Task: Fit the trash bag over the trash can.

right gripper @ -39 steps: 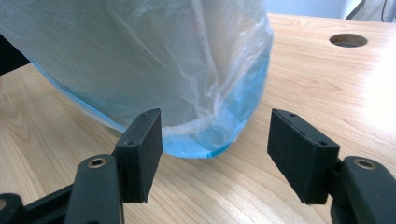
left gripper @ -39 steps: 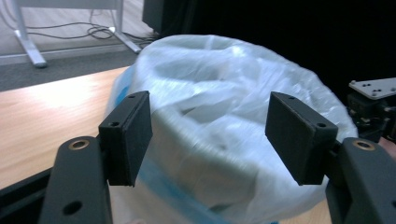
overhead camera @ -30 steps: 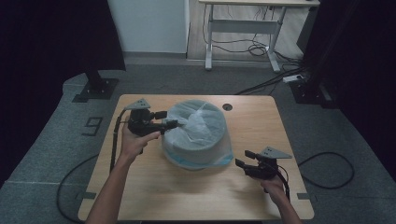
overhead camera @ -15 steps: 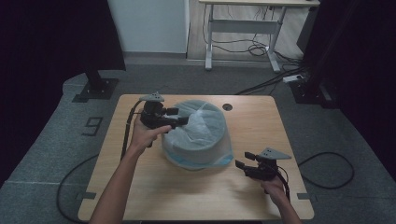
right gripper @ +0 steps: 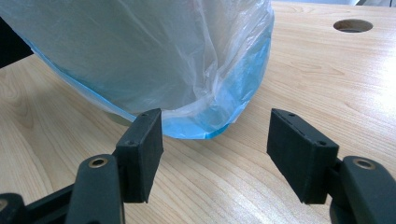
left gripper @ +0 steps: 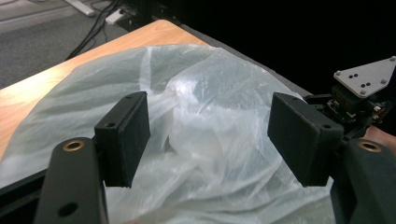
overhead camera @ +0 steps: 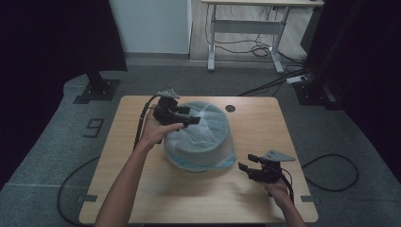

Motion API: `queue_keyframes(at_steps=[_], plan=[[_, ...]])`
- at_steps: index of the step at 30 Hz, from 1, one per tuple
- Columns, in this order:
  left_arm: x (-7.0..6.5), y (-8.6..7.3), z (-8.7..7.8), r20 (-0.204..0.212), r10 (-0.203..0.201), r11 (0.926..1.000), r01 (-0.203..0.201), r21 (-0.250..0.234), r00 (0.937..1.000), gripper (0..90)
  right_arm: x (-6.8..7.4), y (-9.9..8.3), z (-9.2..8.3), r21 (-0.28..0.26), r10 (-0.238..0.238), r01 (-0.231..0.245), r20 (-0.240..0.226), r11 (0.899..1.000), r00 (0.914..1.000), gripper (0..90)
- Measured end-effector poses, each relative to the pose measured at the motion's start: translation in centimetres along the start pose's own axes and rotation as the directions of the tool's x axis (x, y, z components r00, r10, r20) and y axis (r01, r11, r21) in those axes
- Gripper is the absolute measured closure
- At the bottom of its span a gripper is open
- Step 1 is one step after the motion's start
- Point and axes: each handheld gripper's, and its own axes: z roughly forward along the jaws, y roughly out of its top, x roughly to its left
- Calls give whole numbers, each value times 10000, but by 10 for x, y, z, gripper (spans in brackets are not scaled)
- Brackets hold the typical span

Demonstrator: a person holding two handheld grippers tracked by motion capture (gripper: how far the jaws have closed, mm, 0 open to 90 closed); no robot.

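A round bin covered by a clear plastic bag (overhead camera: 203, 139) with a blue lower edge stands in the middle of the wooden table (overhead camera: 142, 189). My left gripper (overhead camera: 191, 116) hovers over the bin's top left, jaws open. Crumpled bag film (left gripper: 210, 107) lies between and below the left gripper (left gripper: 210, 135) jaws; whether they touch it I cannot tell. My right gripper (overhead camera: 246, 161) rests low near the bin's front right, open and empty. Just beyond the right gripper (right gripper: 215, 140) hangs the bag's blue edge (right gripper: 233, 93), a short gap away. The right gripper (left gripper: 359, 98) also appears past the bag.
A cable hole (overhead camera: 230, 108) sits in the tabletop behind the bin. Bare wood (right gripper: 327, 84) stretches to the right of the bin. Cables trail from both grippers off the table. A white desk (overhead camera: 250, 14) and a black stand base (overhead camera: 97, 90) are on the floor beyond.
My left gripper has moved right from the bin's left side to above its top. The right gripper has stayed where it was.
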Motion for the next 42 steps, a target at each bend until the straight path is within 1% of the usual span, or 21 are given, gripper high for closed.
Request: queue_keyframes(at_steps=[3, 4, 5, 8, 9, 11, 14, 15, 18, 21, 24, 26, 27, 28, 30, 33, 34, 36, 38, 39, 42], plan=[[0, 7, 9, 139, 15, 9994, -20, 359, 9999, 296, 0, 0, -1, 30, -9, 9, -33, 10000, 10000, 353], [-1, 10, 13, 200, 25, 9986, -35, 528, 9998, 299, 0, 0, -1, 22, -16, 16, -48, 10000, 10000, 354], [-2, 13, 18, 271, 65, 9966, -87, 824, 9996, 305, 0, 0, -1, -6, -18, 18, -49, 10000, 10000, 355], [-6, 18, 32, 198, 265, 9881, -292, 1509, 9995, 325, 0, 2, -2, -60, -67, 66, -65, 10000, 10000, 356], [-8, 21, 39, 52, 377, 9819, -380, 1854, 9993, 331, 0, 2, -3, -57, -69, 69, -66, 10000, 10000, 356], [-9, 23, 47, -106, 458, 9753, -424, 2167, 9989, 345, 0, 2, -3, -82, -84, 83, -82, 9999, 9999, 356], [-8, 25, 56, -139, 357, 9687, -311, 2463, 9993, 350, 0, 3, -4, -114, -81, 80, -100, 9999, 9999, 357], [-7, 25, 61, -180, 269, 9648, -212, 2622, 9995, 350, 0, 3, -4, -126, -83, 82, -104, 9999, 9999, 356], [-5, 25, 69, -235, 215, 9562, -137, 2924, 9995, 349, -1, 3, -5, -159, -75, 74, -110, 9998, 9999, 356], [-3, 23, 79, -282, 177, 9445, -75, 3285, 9994, 345, -2, 3, -6, -183, -52, 51, -88, 9998, 9999, 356], [-2, 20, 87, -381, 120, 9309, 27, 3652, 9992, 340, -3, 3, -7, -165, -29, 27, -79, 9999, 10000, 356], [-1, 18, 93, -486, 167, 9184, 39, 3957, 9987, 337, -3, 3, -7, -153, -32, 31, -76, 9999, 10000, 357], [-2, 17, 97, -513, 219, 9097, 14, 4153, 9984, 337, -3, 3, -7, -147, -38, 37, -82, 9999, 10000, 356], [-2, 16, 98, -483, 256, 9040, -25, 4276, 9985, 337, -3, 3, -7, -135, -43, 42, -92, 9999, 9999, 356], [-2, 15, 102, -483, 254, 8964, -14, 4433, 9985, 337, -3, 3, -6, -109, -60, 59, -98, 9999, 9999, 356], [-1, 15, 104, -496, 246, 8890, 8, 4580, 9985, 331, -2, 2, -5, -75, -71, 70, -107, 9999, 9999, 356], [-1, 15, 104, -523, 263, 8898, 4, 4564, 9983, 329, -2, 2, -5, -62, -79, 79, -117, 10000, 9999, 356], [-1, 16, 101, -594, 310, 8989, -18, 4381, 9978, 327, -2, 2, -5, -53, -110, 110, -118, 9999, 9999, 356], [-2, 19, 94, -621, 349, 9158, -70, 4015, 9975, 318, -2, 2, -6, -61, -93, 93, -113, 9999, 9999, 356], [-3, 21, 88, -598, 341, 9275, -93, 3737, 9976, 316, -3, 2, -6, -67, -82, 81, -104, 9999, 9999, 356], [-5, 24, 72, -488, 268, 9472, -97, 3206, 9985, 317, -4, 2, -6, -58, -79, 78, -73, 10000, 9999, 356]])
